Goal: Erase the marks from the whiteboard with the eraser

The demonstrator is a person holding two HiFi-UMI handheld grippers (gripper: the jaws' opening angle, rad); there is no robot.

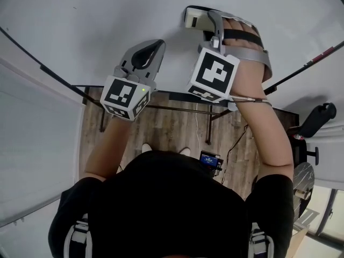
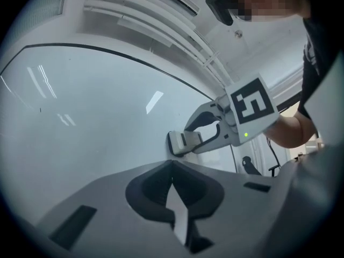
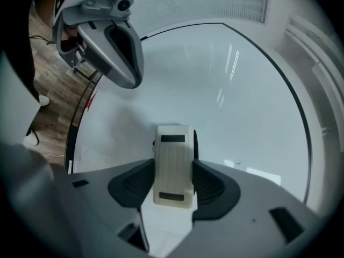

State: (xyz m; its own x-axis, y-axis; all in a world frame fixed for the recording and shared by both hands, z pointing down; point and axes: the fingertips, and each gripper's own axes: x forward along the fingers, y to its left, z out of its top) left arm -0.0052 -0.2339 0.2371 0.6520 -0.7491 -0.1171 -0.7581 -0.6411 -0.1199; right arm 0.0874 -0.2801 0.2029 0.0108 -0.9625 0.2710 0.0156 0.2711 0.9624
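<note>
The whiteboard (image 1: 80,26) fills the upper part of the head view, and its surface looks almost blank. A cream eraser (image 1: 192,19) with a black felt side is pressed flat against it, with my right gripper (image 1: 207,24) shut on it. In the right gripper view the eraser (image 3: 173,165) stands between the dark pads (image 3: 212,184), its face toward the camera. My left gripper (image 1: 153,46) hovers just left of it, close to the board, jaws shut and holding nothing. From the left gripper view, the eraser (image 2: 180,142) rests on the board (image 2: 80,122).
The board's black frame (image 1: 177,97) and stand legs cross over a wooden floor (image 1: 177,128). A black office chair (image 1: 318,118) stands at the right. A small device (image 1: 209,160) with cables lies on the floor. A thin red item (image 1: 323,54) lies along the board's edge.
</note>
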